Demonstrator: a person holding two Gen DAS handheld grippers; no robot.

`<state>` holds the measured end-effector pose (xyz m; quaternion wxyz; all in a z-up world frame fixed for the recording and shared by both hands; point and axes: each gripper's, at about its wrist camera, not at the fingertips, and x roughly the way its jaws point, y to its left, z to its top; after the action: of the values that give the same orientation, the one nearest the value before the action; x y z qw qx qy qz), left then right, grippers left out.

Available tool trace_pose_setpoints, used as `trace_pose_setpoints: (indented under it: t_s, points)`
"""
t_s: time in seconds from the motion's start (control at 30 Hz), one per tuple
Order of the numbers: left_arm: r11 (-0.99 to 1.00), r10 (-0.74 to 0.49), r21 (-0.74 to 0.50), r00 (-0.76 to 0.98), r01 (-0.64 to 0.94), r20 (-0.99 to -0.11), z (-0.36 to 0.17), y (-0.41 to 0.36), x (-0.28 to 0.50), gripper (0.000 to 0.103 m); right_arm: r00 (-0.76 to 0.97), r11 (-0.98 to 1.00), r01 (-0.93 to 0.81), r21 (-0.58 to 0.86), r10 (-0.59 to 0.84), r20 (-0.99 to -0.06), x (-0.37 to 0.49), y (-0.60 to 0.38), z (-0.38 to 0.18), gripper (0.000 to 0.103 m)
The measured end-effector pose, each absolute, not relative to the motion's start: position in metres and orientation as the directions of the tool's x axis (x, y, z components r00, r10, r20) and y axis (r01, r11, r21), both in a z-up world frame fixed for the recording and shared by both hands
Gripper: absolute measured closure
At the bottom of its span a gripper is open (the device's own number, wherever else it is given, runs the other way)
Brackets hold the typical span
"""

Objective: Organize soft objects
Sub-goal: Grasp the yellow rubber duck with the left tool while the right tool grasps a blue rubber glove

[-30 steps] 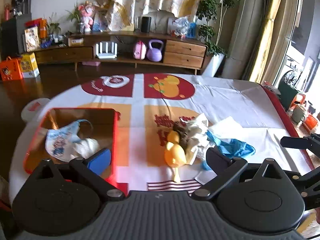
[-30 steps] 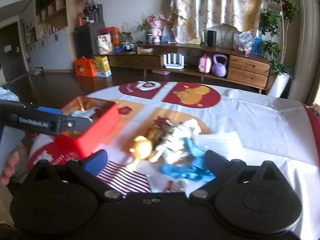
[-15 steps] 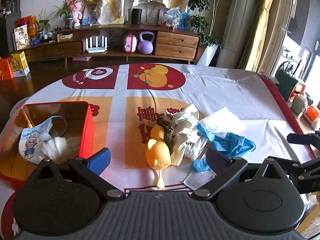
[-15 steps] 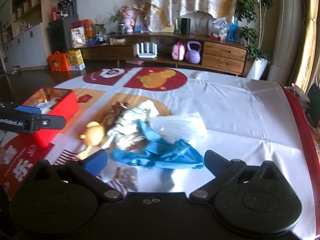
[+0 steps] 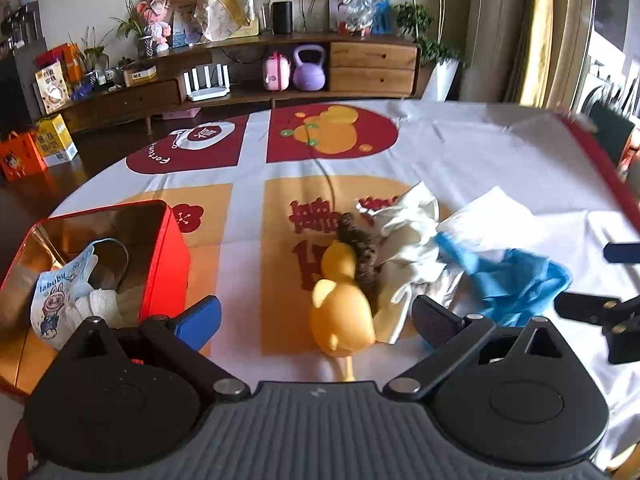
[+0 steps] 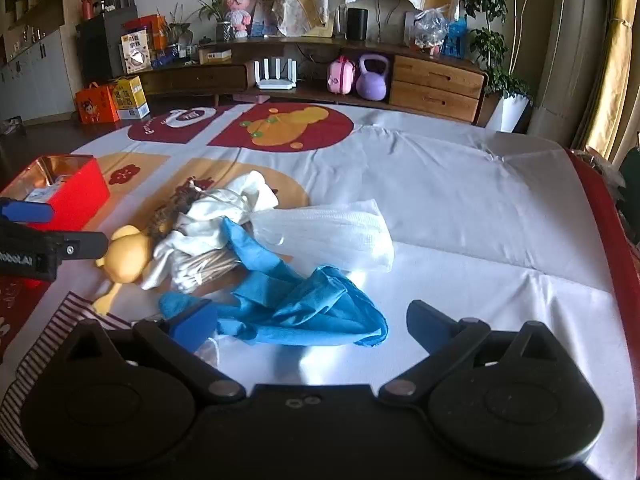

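A pile of soft things lies mid-table: a yellow duck toy (image 5: 342,308) (image 6: 128,254), a brown fuzzy piece (image 5: 362,254), white cloth gloves (image 5: 408,240) (image 6: 224,208), a blue glove (image 5: 508,276) (image 6: 304,304) and a white tissue sheet (image 6: 328,232). A red tin box (image 5: 166,256) (image 6: 76,196) at the left holds a printed face mask (image 5: 60,296) and a white glove. My left gripper (image 5: 316,318) is open, with the duck between its fingers. My right gripper (image 6: 310,324) is open just over the blue glove.
The table carries a white cloth with red and orange prints (image 6: 440,184); its red edge (image 6: 604,216) runs along the right. A wooden sideboard (image 6: 400,76) with a purple kettlebell stands behind. A striped patch (image 6: 48,328) lies at the near left.
Both grippers have moved right and closer to the pile. The left went from beside the red box to around the duck. The right now sits over the blue glove.
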<state>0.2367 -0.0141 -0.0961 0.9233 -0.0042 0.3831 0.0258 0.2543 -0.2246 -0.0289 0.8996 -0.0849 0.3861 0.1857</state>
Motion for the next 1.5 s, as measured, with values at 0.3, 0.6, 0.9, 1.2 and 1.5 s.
trace_pose_setpoints:
  t_s: [0.3, 0.6, 0.9, 1.2, 1.5]
  points:
    - [0.999, 0.039, 0.007, 0.67, -0.05, -0.742, -0.12, -0.01, 0.257, 0.001, 0.62, 0.919, -0.394, -0.021, 0.249, -0.744, 0.268, -0.22, -0.044, 0.004]
    - [0.998, 0.034, -0.01, 0.654, -0.063, -0.756, -0.13, -0.008, 0.267, 0.002, 0.602, 0.935, -0.355, -0.018, 0.214, -0.769, 0.288, -0.22, -0.061, 0.011]
    - [0.999, -0.009, -0.04, 0.647, -0.033, -0.762, -0.134, -0.008, 0.272, 0.024, 0.588, 0.934, -0.354, -0.046, 0.184, -0.788, 0.29, -0.211, -0.073, 0.026]
    - [0.997, -0.068, -0.081, 0.638, 0.009, -0.767, -0.137, -0.009, 0.272, 0.06, 0.586, 0.925, -0.374, -0.07, 0.177, -0.79, 0.283, -0.205, -0.073, 0.042]
    - [0.995, -0.082, -0.1, 0.642, 0.008, -0.762, -0.134, -0.007, 0.27, 0.07, 0.608, 0.93, -0.357, -0.084, 0.163, -0.777, 0.279, -0.204, -0.067, 0.07]
